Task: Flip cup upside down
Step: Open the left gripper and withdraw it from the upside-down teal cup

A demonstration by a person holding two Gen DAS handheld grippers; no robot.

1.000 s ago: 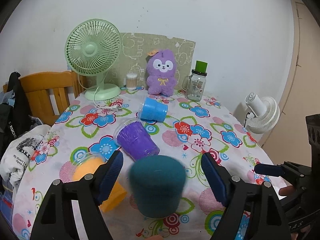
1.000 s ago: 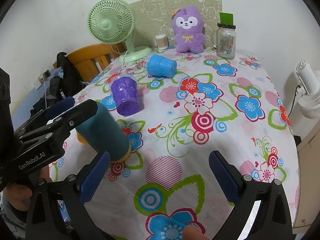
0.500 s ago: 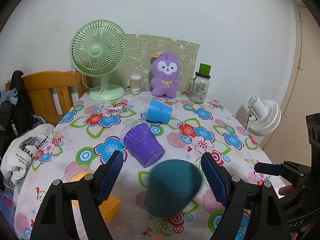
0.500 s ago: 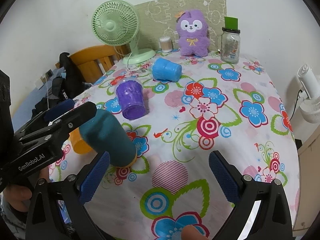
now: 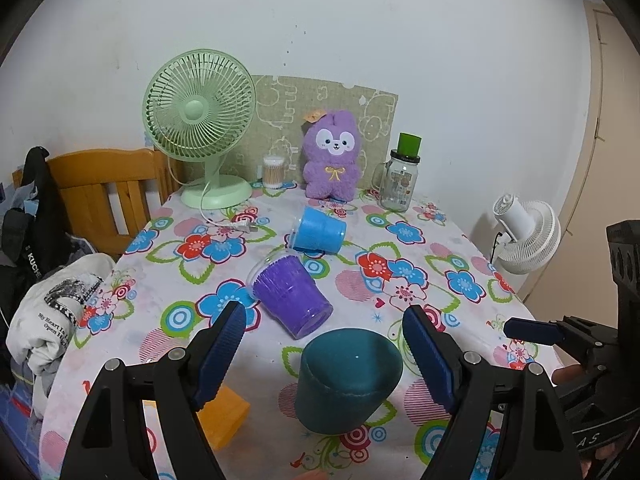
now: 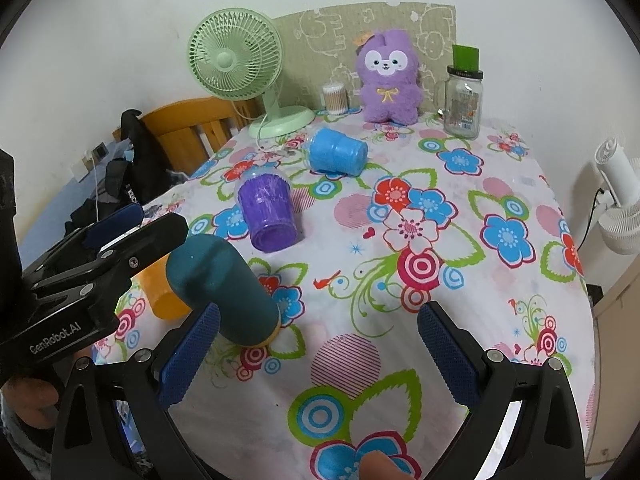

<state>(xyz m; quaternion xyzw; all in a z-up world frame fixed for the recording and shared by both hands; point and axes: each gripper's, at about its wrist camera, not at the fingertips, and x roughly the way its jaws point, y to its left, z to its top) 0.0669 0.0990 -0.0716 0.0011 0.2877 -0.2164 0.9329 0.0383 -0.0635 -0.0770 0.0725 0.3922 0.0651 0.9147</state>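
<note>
On the floral-clothed surface (image 6: 500,184) the light, stiff teal cup (image 5: 347,380) stands inverted, best gripped mid-wall; the left gripper (image 5: 324,354) and right gripper (image 6: 318,354) both gape wide, empty.

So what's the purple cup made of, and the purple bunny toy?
The purple cup looks like shiny, see-through plastic: light glints off its ribbed wall. The bunny toy looks like soft, fuzzy plush fabric, matte, with fluffy edges and a stitched yellow bow.

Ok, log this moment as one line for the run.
teal cup upside down on tablecloth | left gripper open around it | right gripper open, idle
</note>
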